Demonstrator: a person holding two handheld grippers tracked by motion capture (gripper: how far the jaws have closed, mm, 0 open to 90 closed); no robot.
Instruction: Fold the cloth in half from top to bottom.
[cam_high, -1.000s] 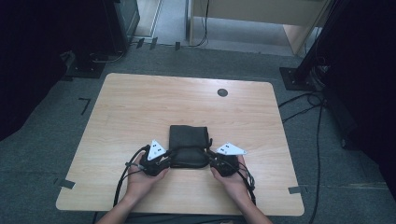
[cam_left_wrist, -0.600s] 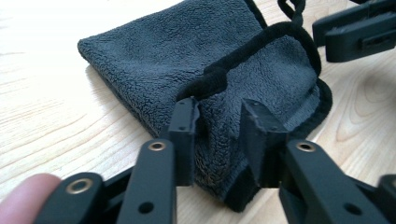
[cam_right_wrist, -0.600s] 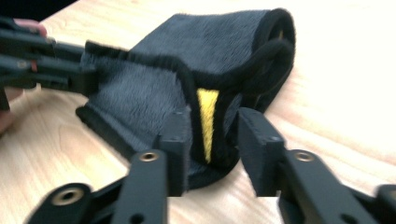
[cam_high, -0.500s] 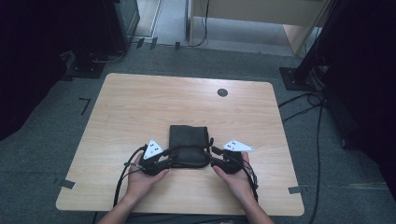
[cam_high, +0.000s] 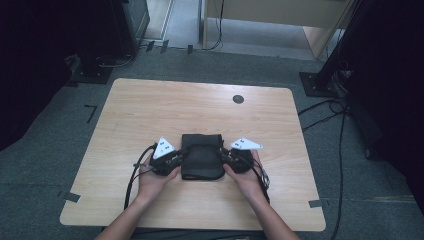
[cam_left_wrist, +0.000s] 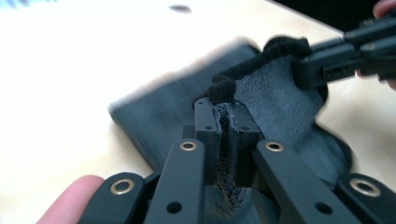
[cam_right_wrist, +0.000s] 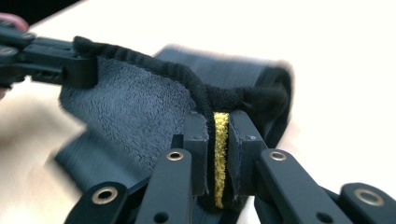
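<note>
The folded dark cloth (cam_high: 201, 159) lies on the table's (cam_high: 150, 110) near half; the left gripper (cam_left_wrist: 227, 122) pinches its near edge (lifted off the wood); the right gripper (cam_right_wrist: 219, 135) clamps that edge too, both jaws having just closed on it.

Wooden table (cam_high: 150, 115), grey carpet floor (cam_high: 60, 150)

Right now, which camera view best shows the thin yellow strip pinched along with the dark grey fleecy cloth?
The right gripper view: the yellow strip sits sharp between that right gripper's shut jaws, under the cloth's black hem. The left gripper view shows grey cloth without yellow. The high view shows a dark folded cloth.
</note>
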